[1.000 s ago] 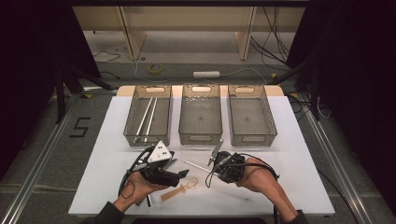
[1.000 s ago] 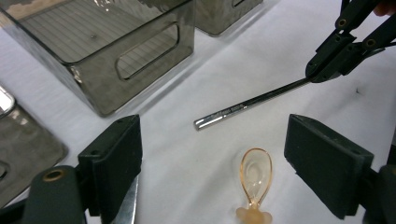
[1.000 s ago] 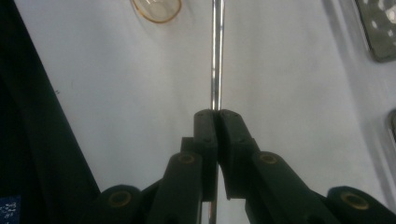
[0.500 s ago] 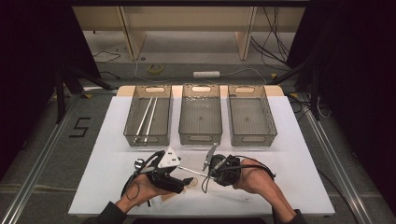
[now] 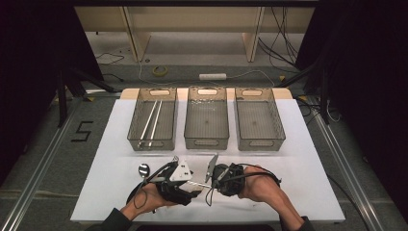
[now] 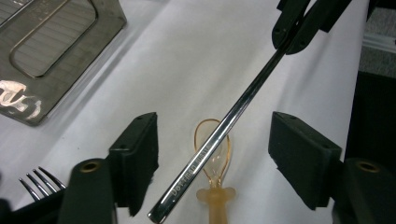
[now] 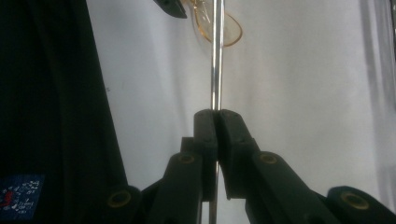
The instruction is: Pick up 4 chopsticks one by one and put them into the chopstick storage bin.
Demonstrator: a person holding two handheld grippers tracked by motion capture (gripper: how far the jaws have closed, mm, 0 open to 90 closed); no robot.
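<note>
On the white table [image 5: 308, 159], three grey bins [image 5: 206, 124] stand abreast.

White table [image 5: 308, 159] under my tongs. Three clear bins [image 5: 208, 124] in a row across the far half, well apart from the near edge. Metal spoon [image 5: 143, 169], fork [image 6: 39, 183] and amber plastic spoon [image 6: 214, 163] lie on the near part.

Free room: bare white table [image 5: 308, 159] right of both hands, and the strip between grippers and bins | Obstacles: three bins [image 5: 207, 124] in a row across the far side; fork [image 6: 39, 183] just beside the left gripper [image 6: 212, 154]; amber spoon [image 6: 214, 161] lay under the steel handle [image 6: 224, 135] | Left bin held two sticks [image 5: 153, 119]
</note>
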